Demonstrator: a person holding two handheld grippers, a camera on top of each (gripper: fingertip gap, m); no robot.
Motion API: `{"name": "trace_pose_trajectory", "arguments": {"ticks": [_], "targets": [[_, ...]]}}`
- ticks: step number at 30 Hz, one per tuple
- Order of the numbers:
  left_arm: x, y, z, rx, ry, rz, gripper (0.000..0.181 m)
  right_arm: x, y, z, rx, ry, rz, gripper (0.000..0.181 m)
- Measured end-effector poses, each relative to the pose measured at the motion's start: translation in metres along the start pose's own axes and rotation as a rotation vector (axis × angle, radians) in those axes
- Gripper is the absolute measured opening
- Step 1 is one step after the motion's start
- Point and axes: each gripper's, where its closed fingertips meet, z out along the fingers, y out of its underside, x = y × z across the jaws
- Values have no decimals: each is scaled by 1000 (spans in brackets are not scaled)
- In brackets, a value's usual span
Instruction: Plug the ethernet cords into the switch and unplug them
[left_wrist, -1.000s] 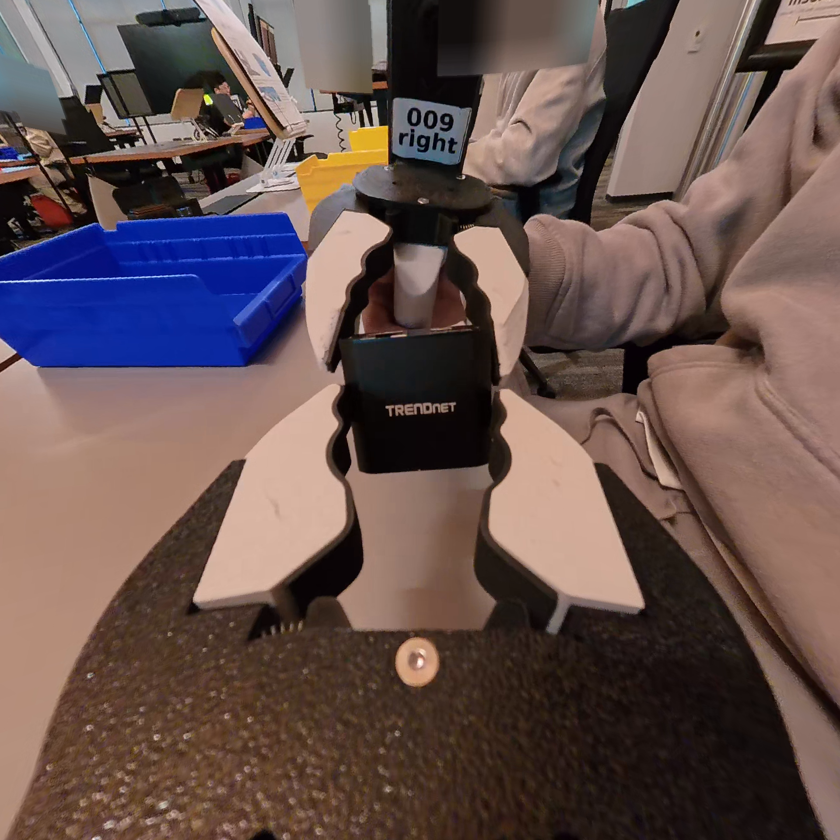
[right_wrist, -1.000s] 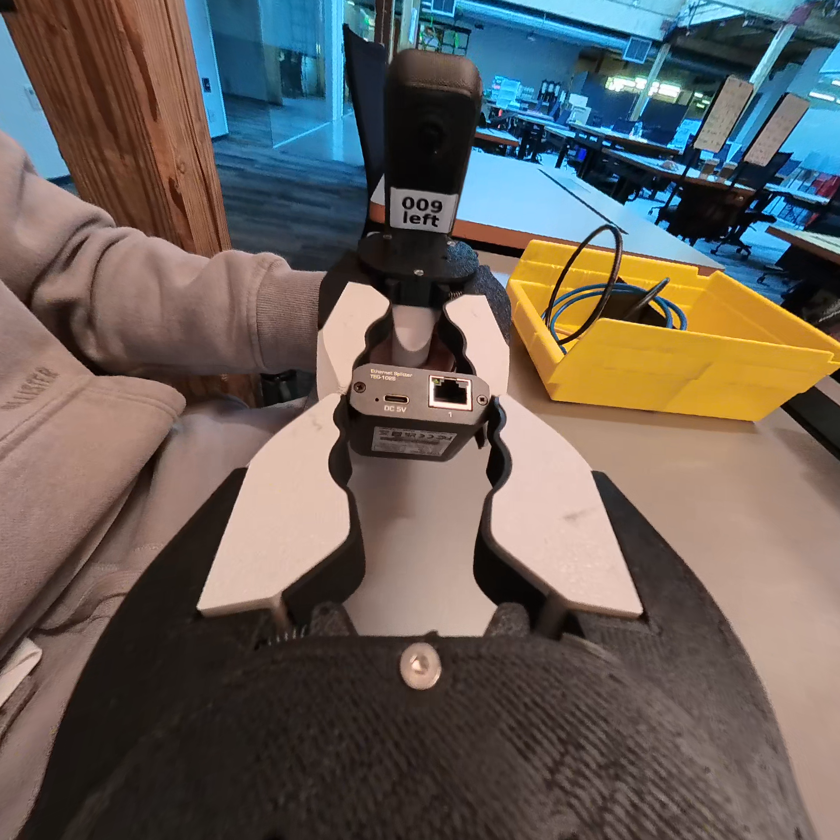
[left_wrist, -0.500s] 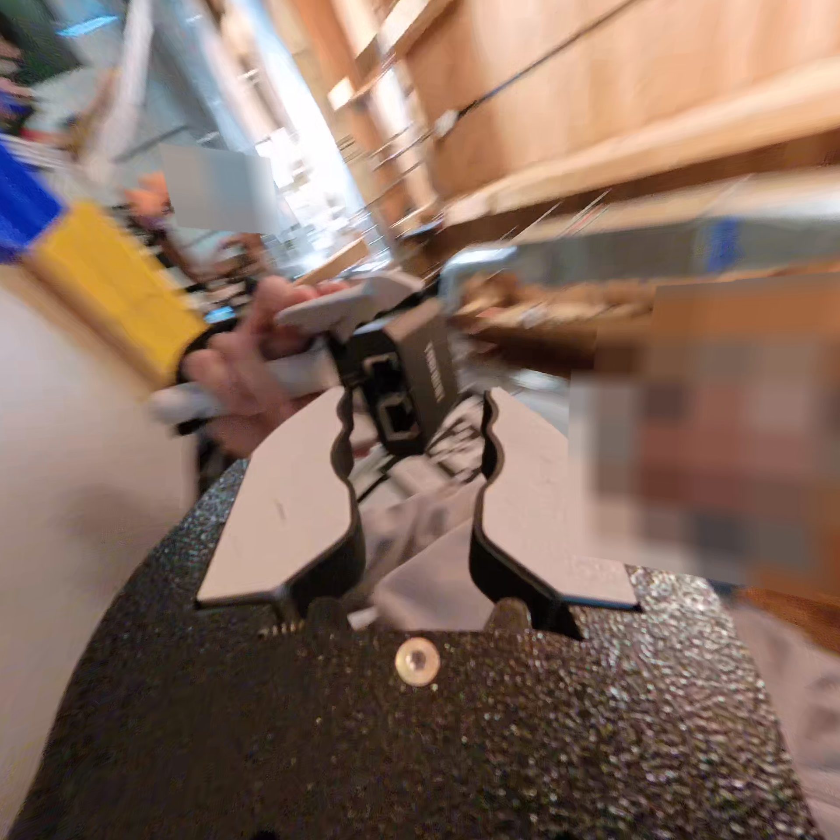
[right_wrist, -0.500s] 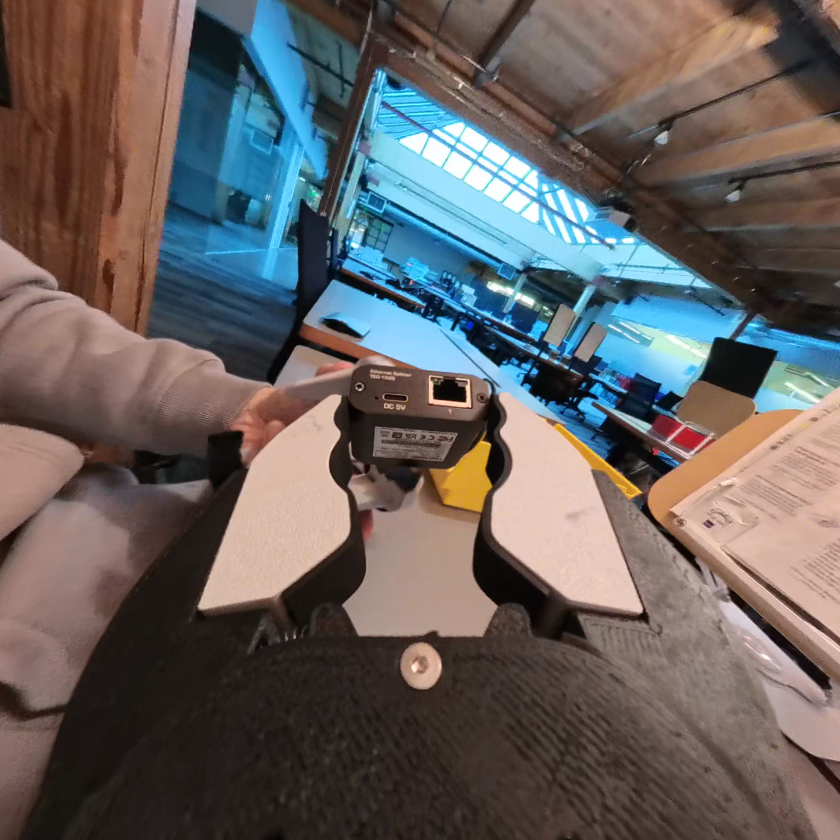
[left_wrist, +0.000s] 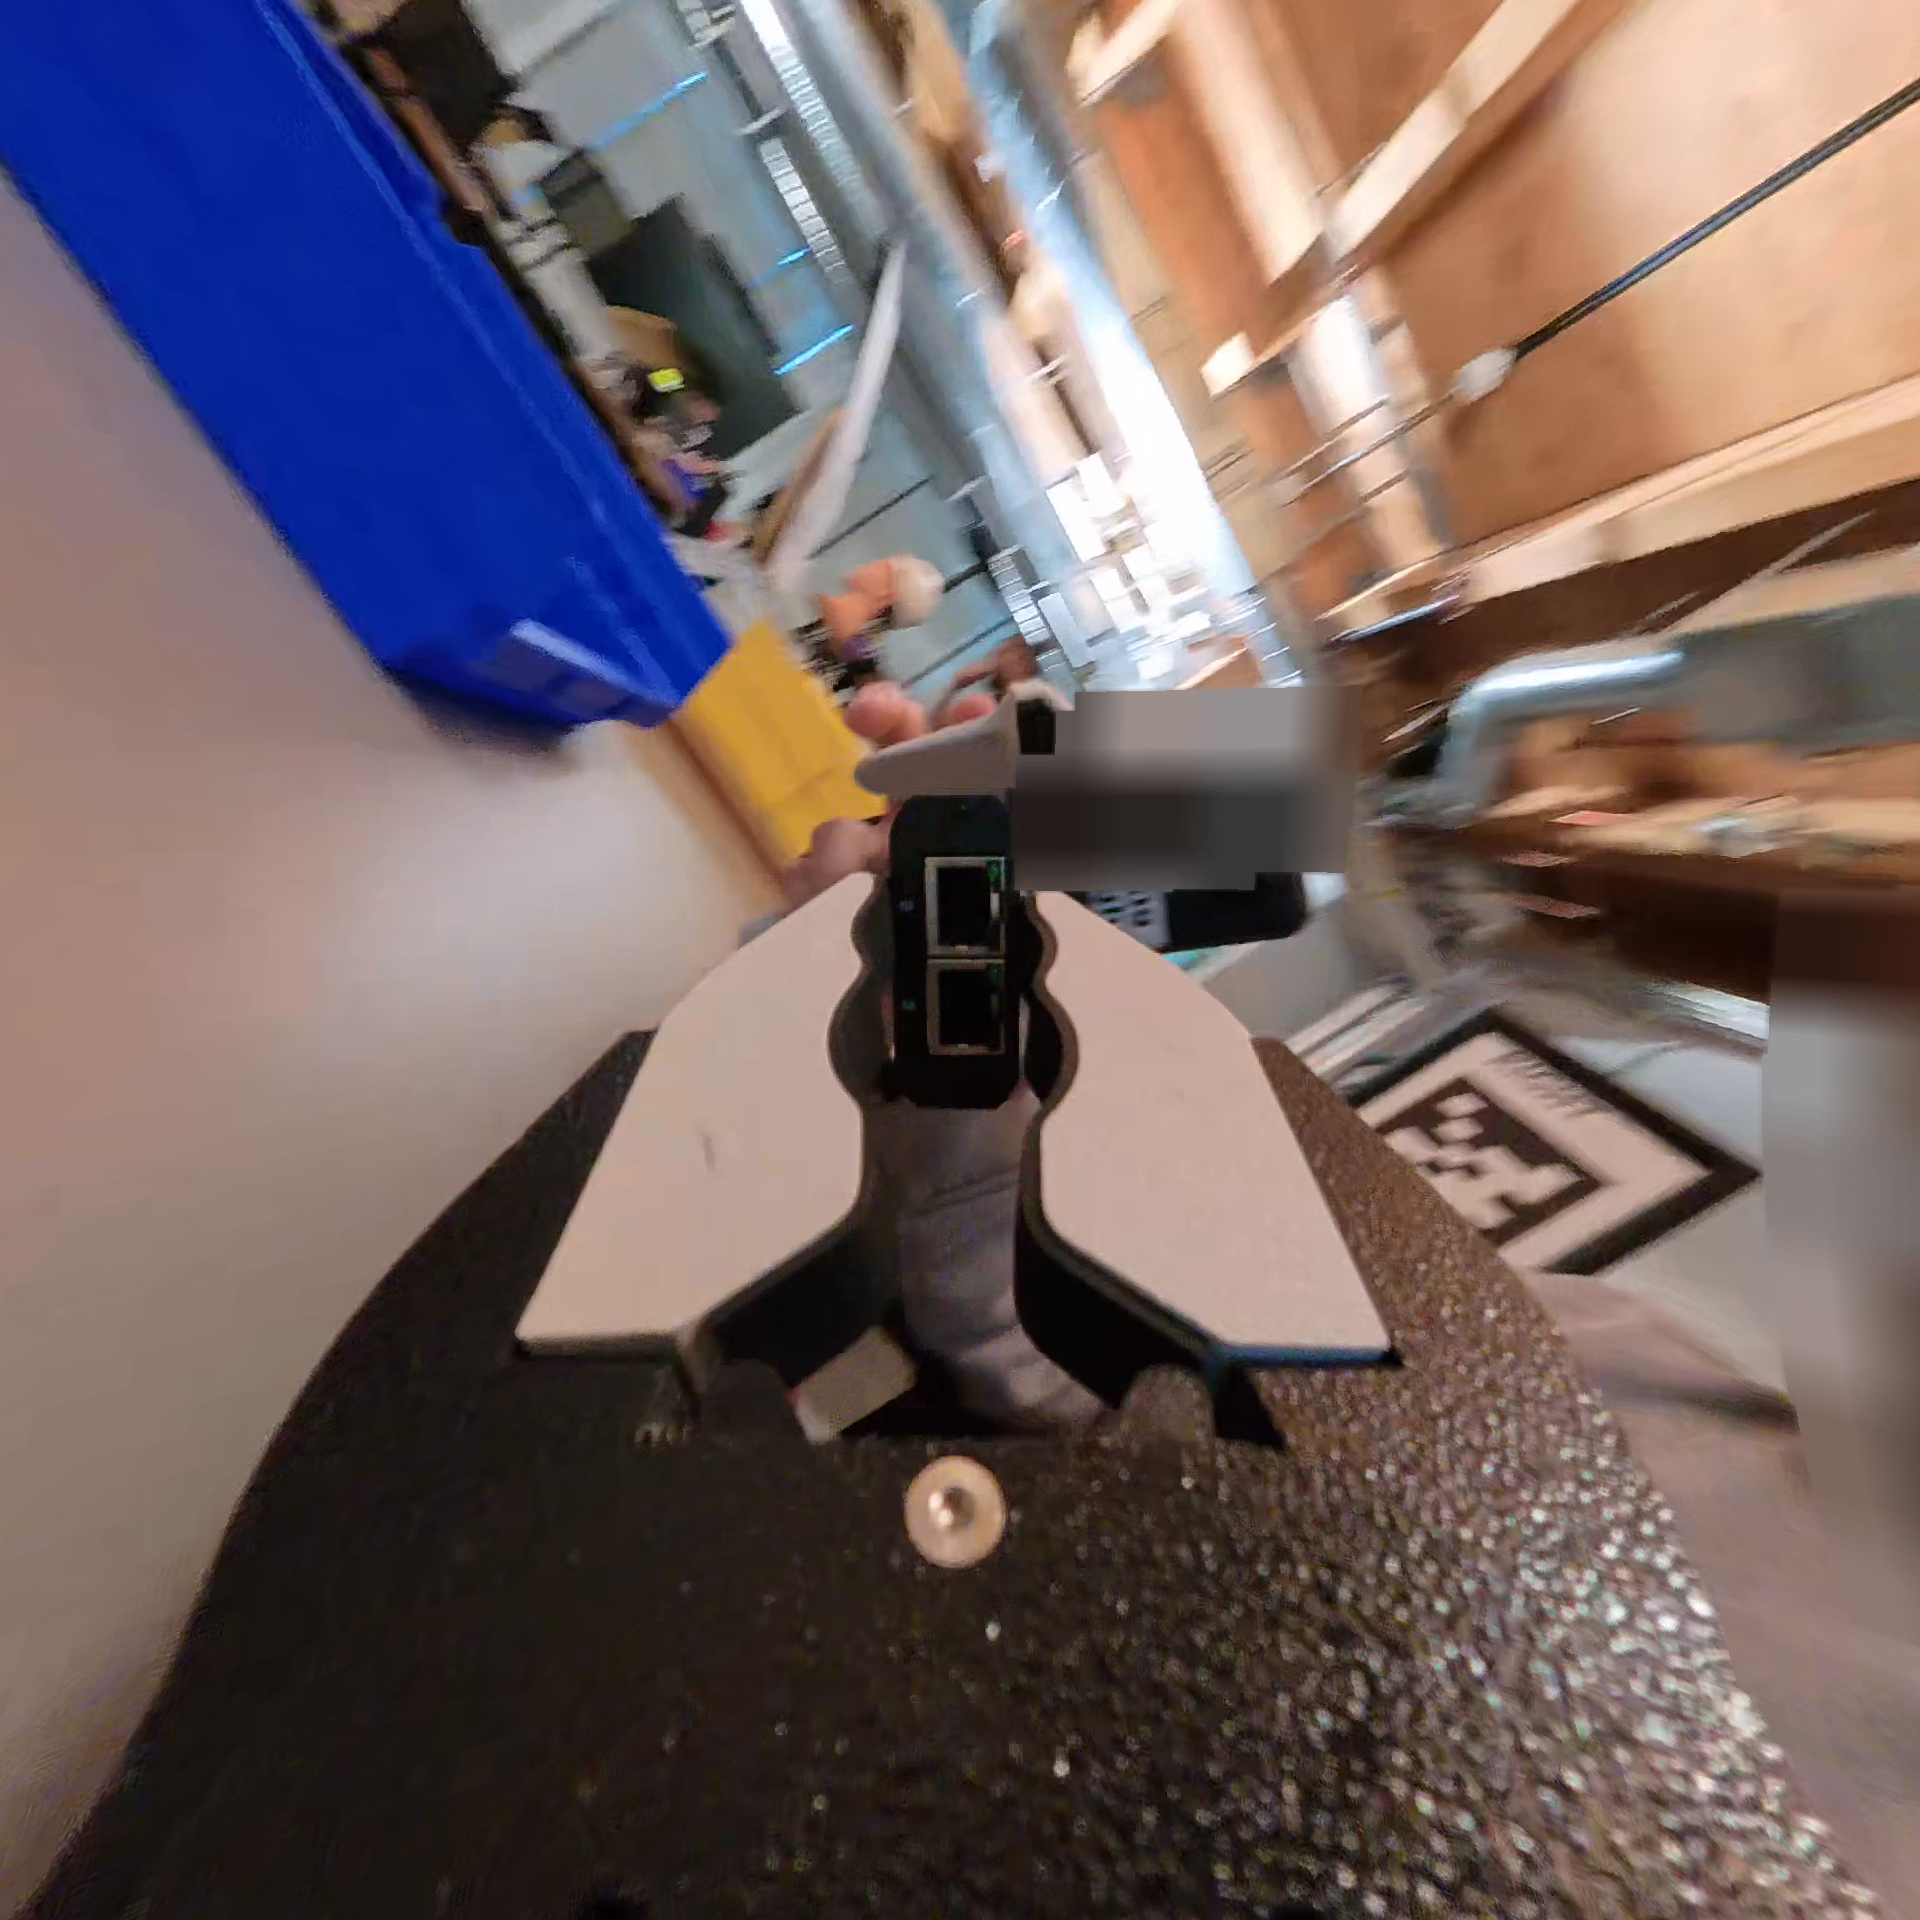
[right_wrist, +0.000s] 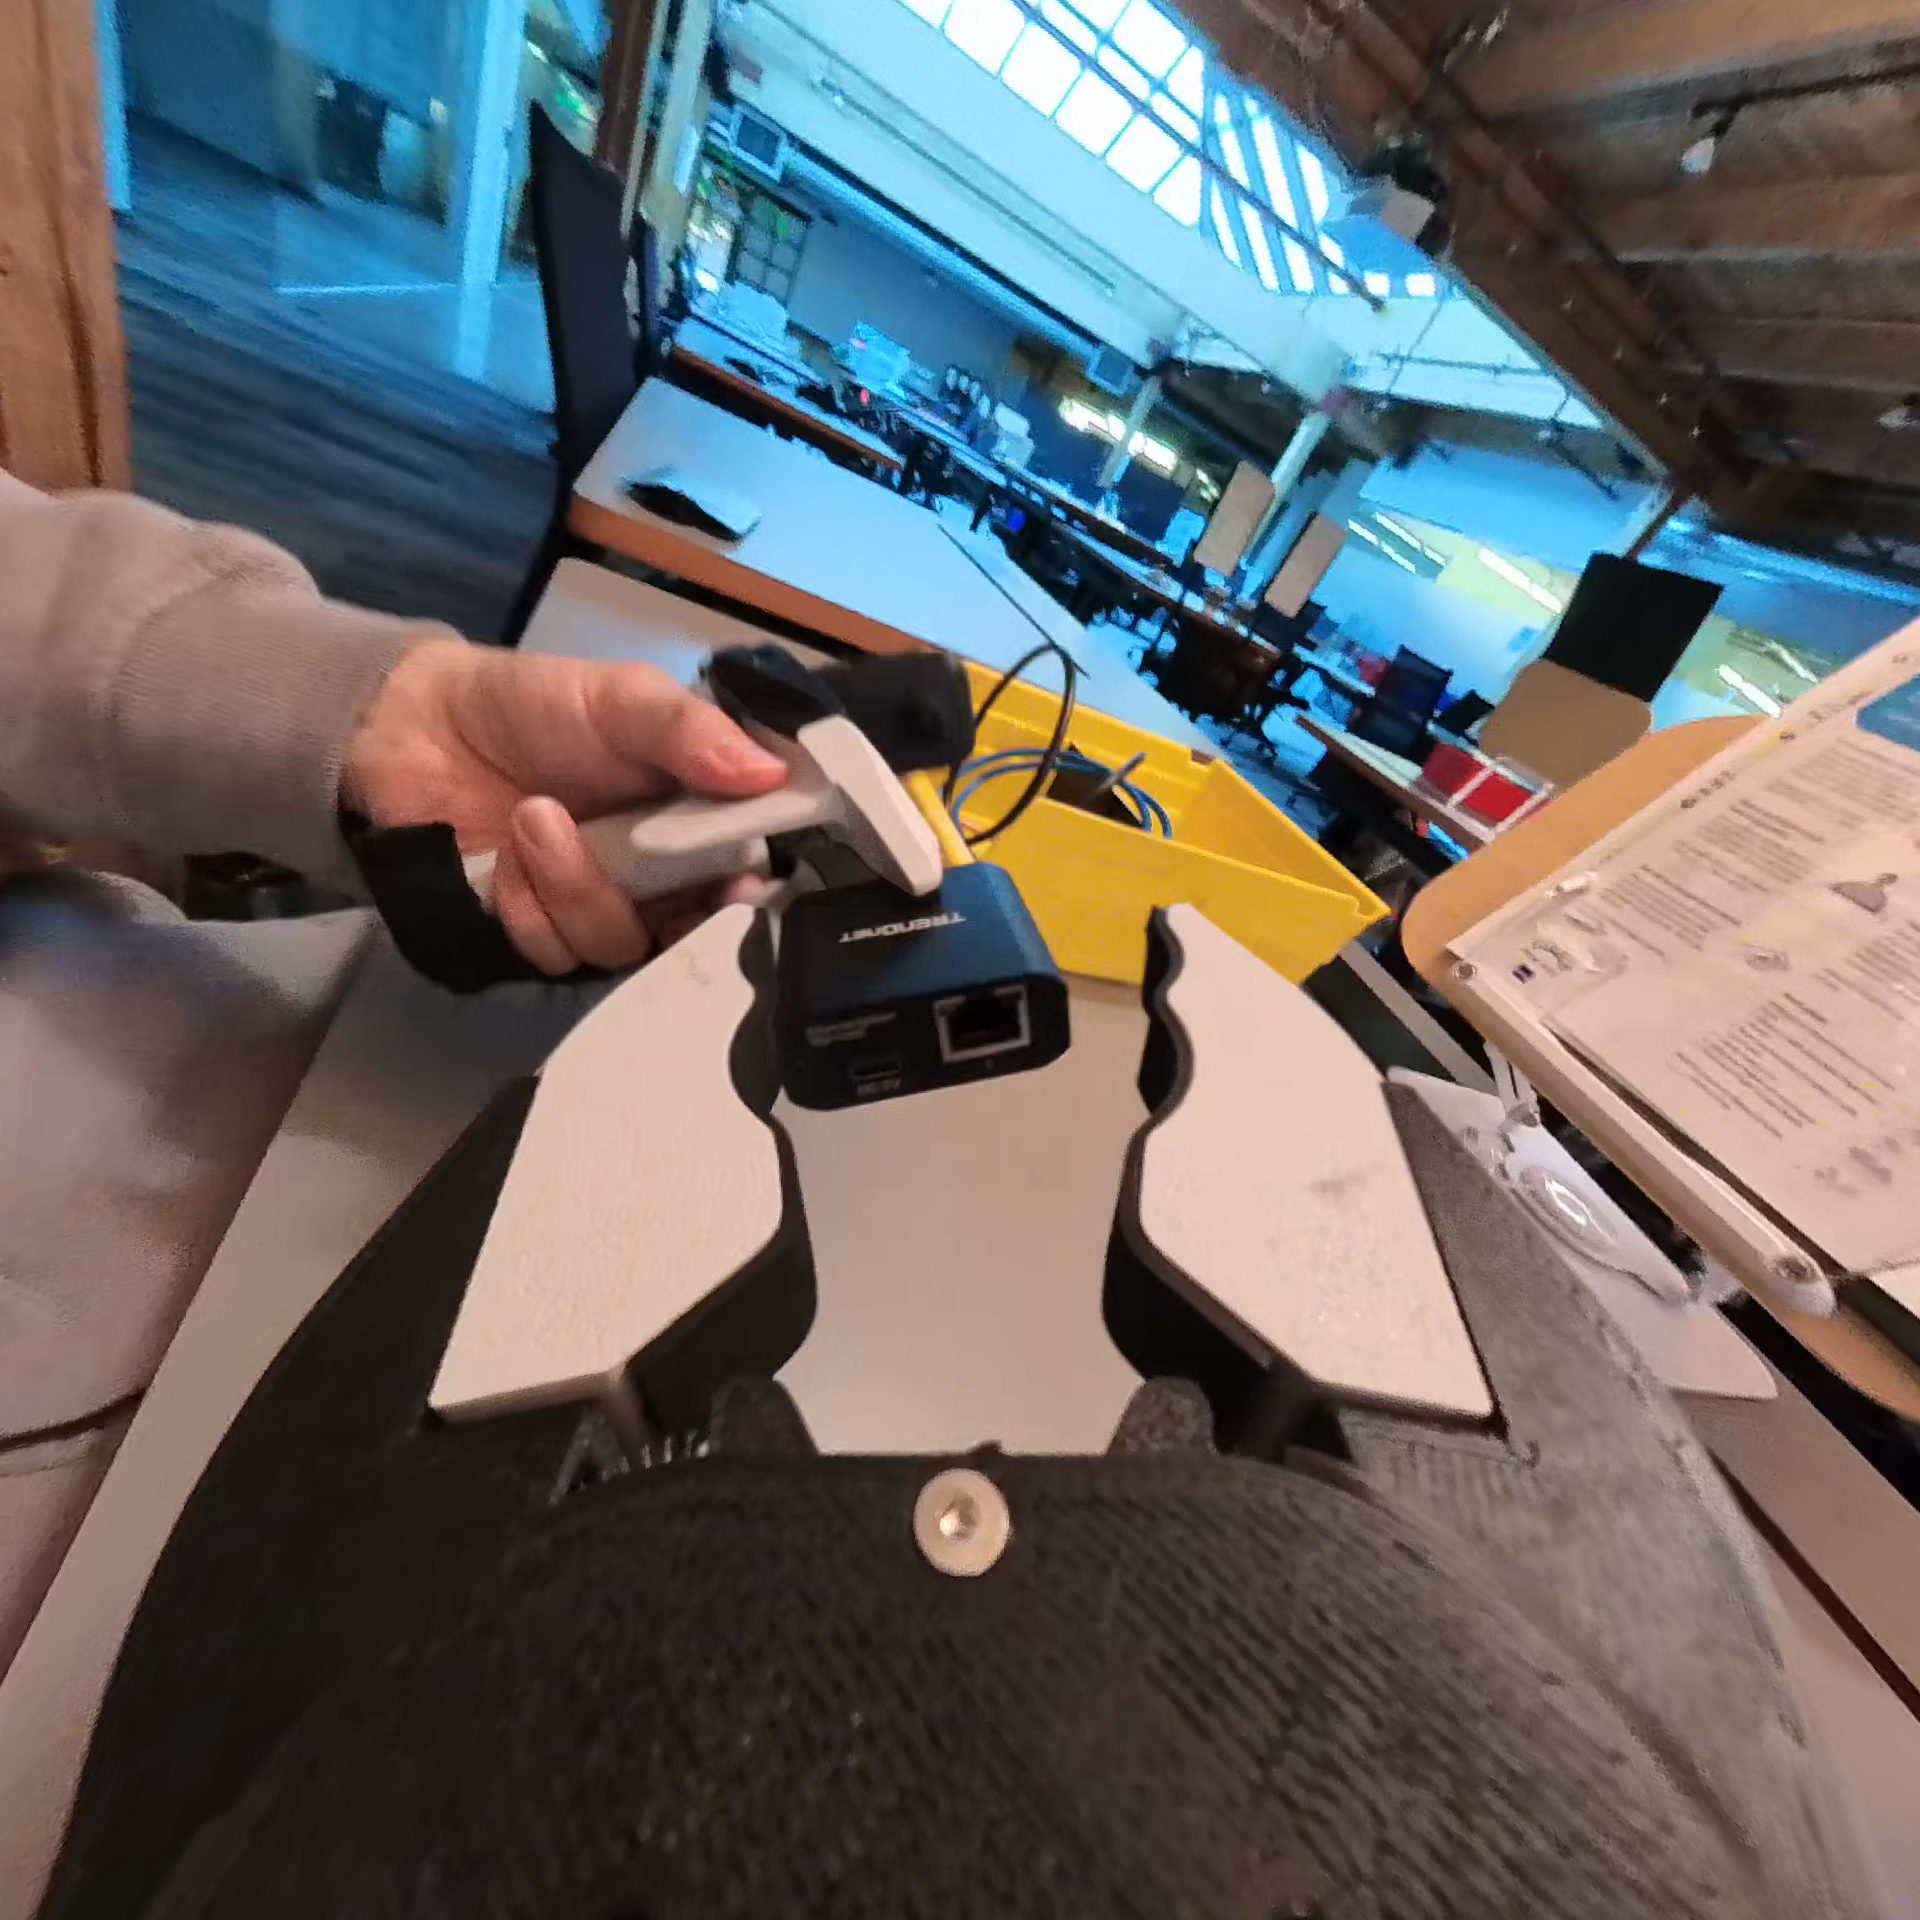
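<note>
We grip one small black box-shaped switch (left_wrist: 954, 966) in our left tool (left_wrist: 951, 940), clamped edgewise, its two stacked ports facing the camera. Our right tool (right_wrist: 961, 971) stands spread wide and empty just behind it above the pale surface (right_wrist: 956, 1226). One yellow plastic bin (right_wrist: 1164, 862) holds coiled blue and black cords (right_wrist: 1039, 774).

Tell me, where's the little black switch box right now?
The switch is clamped in the jaws of the left gripper, mid-frame in the left wrist view. The right wrist view shows it between the open right gripper and the yellow bin.
</note>
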Motion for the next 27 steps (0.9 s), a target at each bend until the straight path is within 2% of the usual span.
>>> {"name": "trace_pose_trajectory", "arguments": {"ticks": [3, 6, 13, 21, 27], "targets": [[1, -7, -6, -23, -153, 122, 21, 0, 19, 9, -151, 31, -48, 88], [-2, -6, -9, -60, -260, 194, 21, -1, 26, 17, -204, 74, -116, 80], [-7, 0, -6, -61, -252, 141, 21, -10, 40, 26, -243, 63, -143, 66], [-9, 0, -8, -65, -200, 50, 21, -12, 38, 28, -211, 67, -117, 65], [-10, 5, -8, -96, -174, 16, 22, -16, 38, 26, -231, 12, -59, 64]]}}
